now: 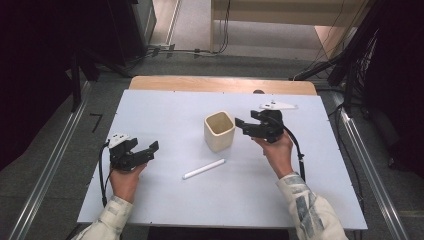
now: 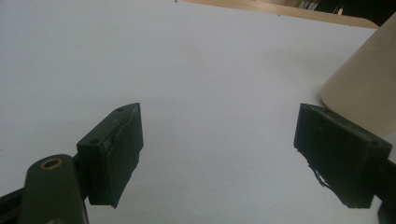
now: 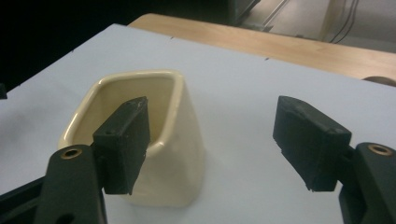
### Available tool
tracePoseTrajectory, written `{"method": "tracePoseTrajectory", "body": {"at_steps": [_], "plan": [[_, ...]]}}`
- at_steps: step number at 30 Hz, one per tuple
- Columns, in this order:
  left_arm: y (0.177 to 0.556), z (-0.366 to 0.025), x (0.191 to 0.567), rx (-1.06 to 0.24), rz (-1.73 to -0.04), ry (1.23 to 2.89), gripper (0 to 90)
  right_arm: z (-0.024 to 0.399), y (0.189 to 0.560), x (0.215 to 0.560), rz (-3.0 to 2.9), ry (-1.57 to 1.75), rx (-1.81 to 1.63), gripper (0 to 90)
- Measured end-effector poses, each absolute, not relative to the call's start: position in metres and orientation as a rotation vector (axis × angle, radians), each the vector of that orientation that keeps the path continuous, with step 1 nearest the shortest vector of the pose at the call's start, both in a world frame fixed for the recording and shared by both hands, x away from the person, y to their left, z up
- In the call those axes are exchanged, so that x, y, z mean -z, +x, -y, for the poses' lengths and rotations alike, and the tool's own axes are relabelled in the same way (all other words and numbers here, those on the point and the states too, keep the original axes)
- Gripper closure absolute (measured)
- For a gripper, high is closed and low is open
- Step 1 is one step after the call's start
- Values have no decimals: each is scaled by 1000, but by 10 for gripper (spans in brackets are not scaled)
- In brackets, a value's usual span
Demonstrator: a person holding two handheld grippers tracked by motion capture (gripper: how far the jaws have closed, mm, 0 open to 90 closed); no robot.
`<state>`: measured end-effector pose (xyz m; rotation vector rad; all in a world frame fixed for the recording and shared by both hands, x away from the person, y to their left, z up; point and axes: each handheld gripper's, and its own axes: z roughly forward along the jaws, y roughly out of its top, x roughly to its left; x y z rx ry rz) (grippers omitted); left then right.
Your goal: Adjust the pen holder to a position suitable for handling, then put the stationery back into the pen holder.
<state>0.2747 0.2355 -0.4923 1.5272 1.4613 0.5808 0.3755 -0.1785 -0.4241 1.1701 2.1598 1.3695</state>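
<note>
Cream square cup (image 1: 219,131) stands upright mid-surface (image 1: 165,107), open top, nothing visible inside; the bottom of its interior is hidden in the right gripper view. White stick (image 1: 203,169) lies flat on the surface in front of the cup, apart from it. Right hand-held gripper (image 1: 244,126) just beside the cup's right side, jaws wide apart, holding nothing. Left hand-held gripper (image 1: 146,148) well to the cup's left, low over the surface, jaws wide apart, empty.

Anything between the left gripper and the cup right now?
Just bare table in the high view; the white stick lies nearer the person, off the line from left gripper to cup.
</note>
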Motion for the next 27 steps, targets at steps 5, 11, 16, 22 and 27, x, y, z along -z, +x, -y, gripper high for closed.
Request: {"method": "tracePoseTrajectory", "body": {"at_steps": [5, 11, 16, 22, 27], "plan": [[274, -234, 492, -582, -1457, 1532, 163, 204, 370, 426, -2106, 1197, -1357, 221], [274, -229, 492, -599, -1419, 1543, 161, 243, 360, 440, -2027, 1243, -1293, 153], [273, -227, 491, -602, -1405, 1551, 154, 260, 353, 453, -2005, 1271, -1213, 130], [272, -222, 491, -598, -1376, 1571, 154, 269, 345, 455, -2005, 1263, -1188, 129], [270, -215, 490, -578, -1332, 1595, 154, 279, 338, 461, -2023, 1226, -1147, 131]]}}
